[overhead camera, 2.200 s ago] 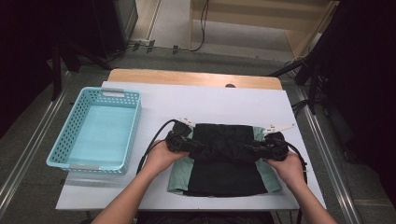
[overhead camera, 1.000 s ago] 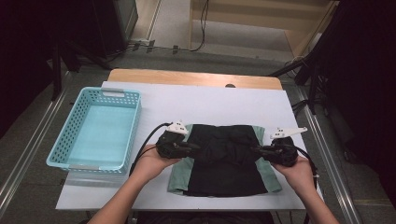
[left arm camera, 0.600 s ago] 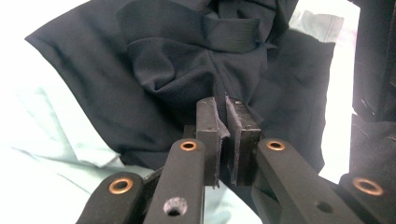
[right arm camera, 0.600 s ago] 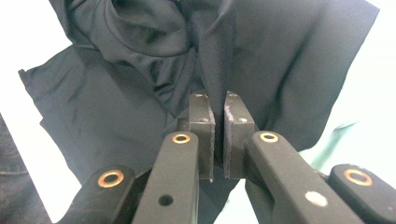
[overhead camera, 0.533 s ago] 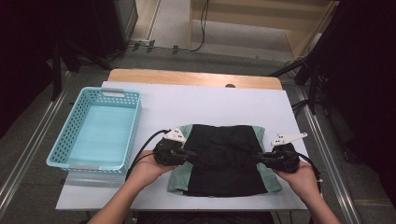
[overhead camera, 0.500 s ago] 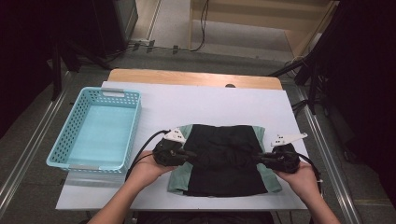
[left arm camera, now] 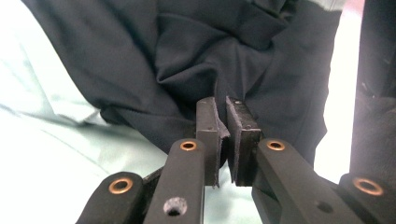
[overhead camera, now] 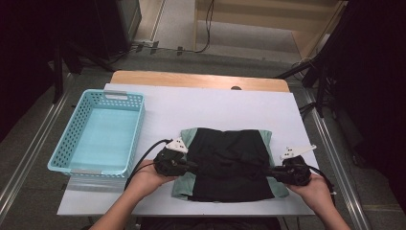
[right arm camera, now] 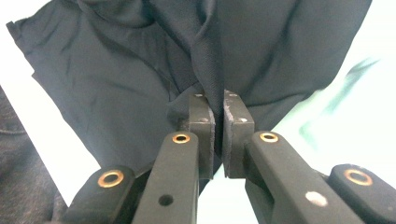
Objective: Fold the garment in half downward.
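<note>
While pinched on black garment (overhead camera: 229, 163) | both tongs clamped | no legible labels

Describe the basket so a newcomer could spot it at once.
Start at the white table. The basket sits on its left side, left of the dark garment. It is the one rigid, light-blue thing there, with perforated walls.

Bright overhead light on table (overhead camera: 215, 103), surroundings sunk in near-black. High view soft, slightly grainy, no motion blur. Faint shadow under basket (overhead camera: 98, 134). Gripper views: white surface blown out, glare washing edges, pale cloth (left arm camera: 42, 140) overexposed. Dark cloth (right arm camera: 140, 60) folds readable, weave sharp near pads. Near jaw links close to lens, soft, out of focus. Edges stretched by wide lens.
</note>
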A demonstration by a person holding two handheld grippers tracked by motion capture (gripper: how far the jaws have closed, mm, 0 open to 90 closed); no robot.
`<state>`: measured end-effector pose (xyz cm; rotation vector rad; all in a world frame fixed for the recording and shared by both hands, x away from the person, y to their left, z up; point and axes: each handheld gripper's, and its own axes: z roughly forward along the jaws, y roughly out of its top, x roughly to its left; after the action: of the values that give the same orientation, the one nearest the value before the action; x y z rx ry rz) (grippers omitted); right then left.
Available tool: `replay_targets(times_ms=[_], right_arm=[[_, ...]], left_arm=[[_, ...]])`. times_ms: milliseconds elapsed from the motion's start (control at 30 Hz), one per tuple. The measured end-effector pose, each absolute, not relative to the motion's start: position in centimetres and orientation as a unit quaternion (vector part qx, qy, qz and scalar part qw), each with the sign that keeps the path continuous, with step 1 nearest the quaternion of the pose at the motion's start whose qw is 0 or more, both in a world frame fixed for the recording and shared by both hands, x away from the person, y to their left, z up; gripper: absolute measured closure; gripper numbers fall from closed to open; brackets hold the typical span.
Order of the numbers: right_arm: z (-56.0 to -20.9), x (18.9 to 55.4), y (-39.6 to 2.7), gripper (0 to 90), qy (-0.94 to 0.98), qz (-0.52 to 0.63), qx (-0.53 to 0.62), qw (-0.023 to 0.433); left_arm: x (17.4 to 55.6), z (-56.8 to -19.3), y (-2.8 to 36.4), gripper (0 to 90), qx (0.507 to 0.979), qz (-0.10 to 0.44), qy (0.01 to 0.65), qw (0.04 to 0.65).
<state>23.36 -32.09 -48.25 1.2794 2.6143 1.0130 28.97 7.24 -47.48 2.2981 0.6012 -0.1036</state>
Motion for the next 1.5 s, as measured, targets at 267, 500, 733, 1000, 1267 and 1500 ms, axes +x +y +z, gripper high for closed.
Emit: replay_targets(times_ms=[267, 500, 733, 1000, 1267, 1500], right_arm=[[-49.0, 22.9, -31.9, 78.2, 0.855, 0.319, 0.409, 0.012], [-49.3, 22.2, -31.9, 70.3, 0.860, 0.323, 0.395, 0.009], [-49.3, 21.0, -32.2, 62.9, 0.864, 0.325, 0.384, 0.013], [-49.4, 20.1, -32.8, 54.0, 0.867, 0.318, 0.382, 0.014], [-49.0, 19.9, -34.0, 46.4, 0.855, 0.327, 0.402, 0.022], [-48.3, 19.9, -33.8, 46.4, 0.842, 0.348, 0.410, 0.031]], left_arm=[[28.4, -48.2, 7.5, 82.1, 0.906, -0.047, 0.228, 0.353], [28.2, -48.6, 7.5, 78.1, 0.908, -0.054, 0.230, 0.347], [27.6, -48.7, 8.0, 73.5, 0.910, -0.059, 0.228, 0.342], [27.0, -48.8, 8.8, 69.8, 0.915, -0.061, 0.234, 0.322], [27.2, -48.3, 9.3, 66.0, 0.909, -0.065, 0.242, 0.333], [27.1, -47.1, 9.5, 58.8, 0.893, -0.068, 0.257, 0.362]])
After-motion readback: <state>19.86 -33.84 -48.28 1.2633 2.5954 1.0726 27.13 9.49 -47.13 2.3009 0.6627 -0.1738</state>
